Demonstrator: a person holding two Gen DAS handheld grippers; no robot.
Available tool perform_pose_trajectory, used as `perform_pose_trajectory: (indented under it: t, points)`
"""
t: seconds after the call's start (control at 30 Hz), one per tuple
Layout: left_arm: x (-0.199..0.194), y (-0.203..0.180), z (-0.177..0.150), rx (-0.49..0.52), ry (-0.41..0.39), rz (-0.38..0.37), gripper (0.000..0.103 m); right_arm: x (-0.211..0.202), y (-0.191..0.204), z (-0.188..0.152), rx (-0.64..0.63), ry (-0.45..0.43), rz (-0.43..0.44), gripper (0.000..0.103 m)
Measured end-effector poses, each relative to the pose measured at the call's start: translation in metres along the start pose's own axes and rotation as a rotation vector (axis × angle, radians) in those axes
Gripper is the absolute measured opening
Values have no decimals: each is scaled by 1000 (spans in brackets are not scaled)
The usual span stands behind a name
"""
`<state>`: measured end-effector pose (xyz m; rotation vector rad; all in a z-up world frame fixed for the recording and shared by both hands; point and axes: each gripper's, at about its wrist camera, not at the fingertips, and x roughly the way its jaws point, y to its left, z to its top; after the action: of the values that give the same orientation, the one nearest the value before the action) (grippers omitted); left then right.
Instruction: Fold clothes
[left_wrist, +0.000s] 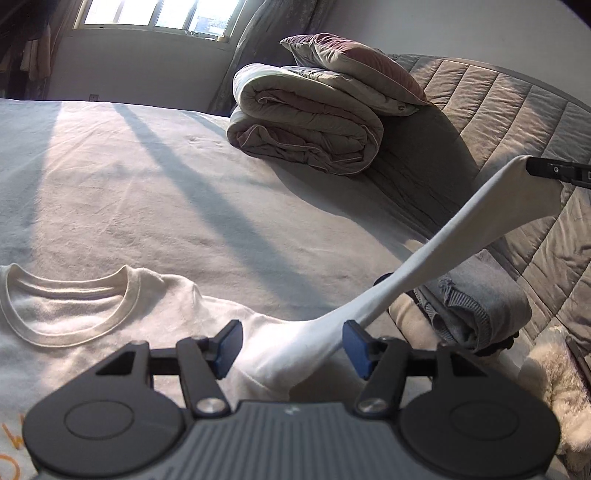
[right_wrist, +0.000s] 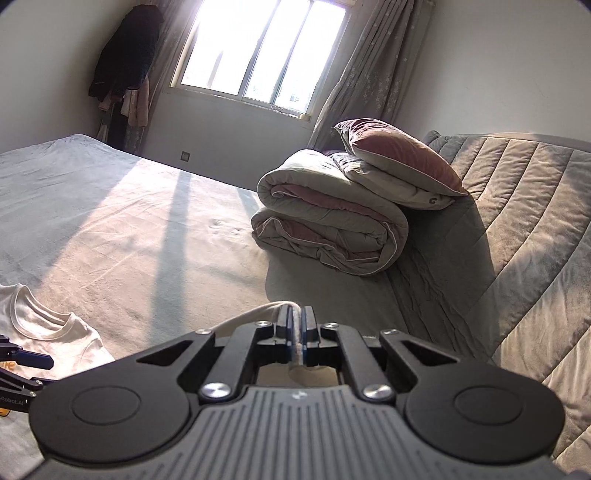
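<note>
White tee (left_wrist: 92, 314) flat on bed (left_wrist: 147, 184), soft, light, stretchy knit, its sleeve (left_wrist: 424, 266) pulled taut by right gripper (right_wrist: 297, 332) clamped on the cuff, left gripper (left_wrist: 291, 347) jaws apart around the sleeve root, probably not touching; best hold is cuff or shoulder seam

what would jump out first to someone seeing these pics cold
The white t-shirt lying on the bed, one sleeve pulled up taut by the shut right gripper. Next, the open left gripper over the shirt's shoulder. Behind, a folded duvet topped by a pillow under the window.
</note>
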<state>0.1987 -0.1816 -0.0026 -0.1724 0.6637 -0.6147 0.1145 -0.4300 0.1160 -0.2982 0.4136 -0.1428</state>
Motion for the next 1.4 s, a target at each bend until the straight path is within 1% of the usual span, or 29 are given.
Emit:
perform_pose_trajectory:
  t: [0.13, 0.27, 0.33, 0.43, 0.57, 0.6, 0.67, 0.83, 0.93, 1.07, 1.13, 1.17, 1.2, 1.23, 1.27, 1.4]
  points:
    - [22, -14, 11, -11, -32, -39, 61, 18, -7, -5, -7, -11, 18, 5]
    - [38, -30, 8, -14, -47, -111, 58, 29, -16, -13, 6, -28, 31, 5]
    - [45, -39, 3, -21, -39, -166, 51, 30, -22, -18, 17, -51, 43, 5]
    - [51, -52, -7, -5, -16, -230, 50, 26, -34, -32, 27, -89, 73, 5]
    - [51, -62, -20, 29, 20, -311, 50, 13, -44, -61, 0, -105, 105, 5]
    - [50, -63, -24, 33, 36, -337, 50, 9, -45, -71, -16, -100, 111, 5]
    - [48, -64, -30, 44, 66, -366, 50, 2, -46, -88, -38, -84, 125, 5]
    - [44, -67, -44, 106, 149, -384, 50, -12, -46, -119, -62, -35, 151, 5]
    - [41, -65, -47, 113, 178, -390, 51, -21, -45, -131, -52, -1, 172, 7]
    - [33, -59, -51, 96, 199, -410, 52, -33, -49, -144, -18, 61, 246, 12]
    - [29, -57, -52, 97, 197, -408, 53, -39, -53, -149, 7, 78, 264, 17]
    - [27, -56, -52, 97, 195, -407, 53, -41, -58, -148, 43, 80, 270, 18]
    - [25, -55, -52, 98, 194, -406, 53, -42, -66, -147, 105, 74, 276, 29]
    - [23, -54, -52, 91, 188, -403, 53, -43, -73, -145, 168, 67, 282, 48]
    - [20, -52, -52, 82, 180, -403, 53, -43, -80, -143, 225, 55, 283, 53]
    - [14, -47, -48, 45, 136, -395, 53, -27, -106, -130, 475, 50, 291, 53]
